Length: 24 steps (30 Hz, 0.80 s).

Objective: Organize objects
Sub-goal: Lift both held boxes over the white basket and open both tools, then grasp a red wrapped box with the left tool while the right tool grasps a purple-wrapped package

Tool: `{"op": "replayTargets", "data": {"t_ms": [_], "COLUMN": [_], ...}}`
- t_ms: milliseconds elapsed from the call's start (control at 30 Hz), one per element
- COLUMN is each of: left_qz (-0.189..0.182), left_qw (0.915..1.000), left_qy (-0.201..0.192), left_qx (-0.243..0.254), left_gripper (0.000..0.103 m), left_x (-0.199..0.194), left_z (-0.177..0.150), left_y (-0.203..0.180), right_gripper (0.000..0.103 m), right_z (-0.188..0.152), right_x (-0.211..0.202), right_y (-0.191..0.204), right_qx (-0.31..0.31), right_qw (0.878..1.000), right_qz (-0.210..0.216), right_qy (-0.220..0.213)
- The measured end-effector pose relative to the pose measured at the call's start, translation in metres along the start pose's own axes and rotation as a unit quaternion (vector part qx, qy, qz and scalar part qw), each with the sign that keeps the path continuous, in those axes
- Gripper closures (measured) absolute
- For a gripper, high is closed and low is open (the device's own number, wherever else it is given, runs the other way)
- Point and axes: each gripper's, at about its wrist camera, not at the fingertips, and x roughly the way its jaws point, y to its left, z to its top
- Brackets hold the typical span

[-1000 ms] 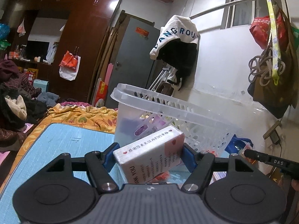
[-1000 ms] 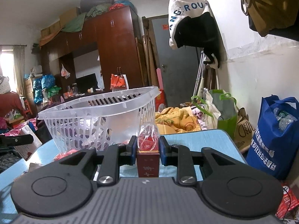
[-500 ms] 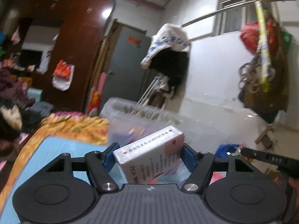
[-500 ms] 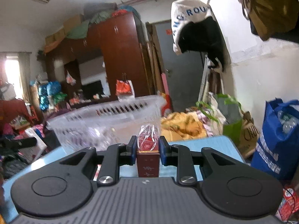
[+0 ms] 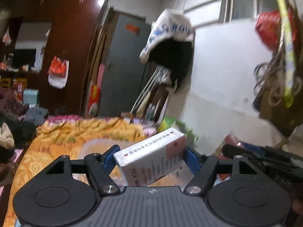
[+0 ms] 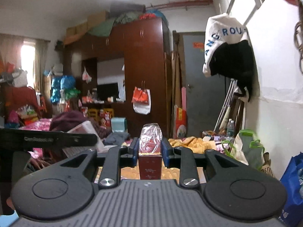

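Left gripper (image 5: 150, 156) opening around a tilted tissue pack (image 5: 151, 162) – fingers (blue pads) barely clear; right gripper (image 6: 149, 148), low centre, opening beside a red box (image 6: 150, 162).

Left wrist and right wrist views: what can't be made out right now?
- Basket: left wrist view, motion blur, mostly hidden behind the left tool; contents unreadable.
- Tissue pack: lower end hidden by the tool body.
- Red box: right wrist view, bottom hidden by the right tool; print too small.
- Both tools opening; pad contact unclear.

"THANK YOU" (tissue pack (image 5: 151, 158))
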Motion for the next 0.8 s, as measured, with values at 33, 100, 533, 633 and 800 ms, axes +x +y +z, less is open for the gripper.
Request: {"op": "replayTargets", "data": {"t_ms": [33, 100, 533, 633, 800], "left_qz": [0.011, 0.025, 0.012, 0.006, 0.027], "left_qw": [0.9999, 0.9997, 0.9961, 0.9972, 0.9962], "left_qy": [0.004, 0.004, -0.067, -0.049, -0.031], "left_qx": [0.001, 0.004, 0.056, 0.055, 0.077], "left_gripper": [0.011, 0.008, 0.008, 0.008, 0.01], "left_x": [0.005, 0.005, -0.143, -0.145, -0.146], "left_z": [-0.004, -0.012, -0.136, -0.161, -0.175], "left_y": [0.001, 0.004, -0.006, -0.004, 0.002], "right_gripper": [0.036, 0.012, 0.0, 0.0, 0.006], "right_z": [-0.004, -0.011, -0.123, -0.157, -0.181], "right_x": [0.007, 0.009, -0.146, -0.159, -0.144], "right_y": [0.0, 0.001, 0.018, 0.029, 0.036], "right_qx": [-0.001, -0.003, 0.007, 0.019, 0.024], "right_qw": [1.0, 1.0, 0.999, 0.998, 0.998], "right_qz": [0.001, -0.01, 0.034, 0.06, 0.062], "right_qy": [0.012, 0.014, -0.023, -0.002, 0.023]}}
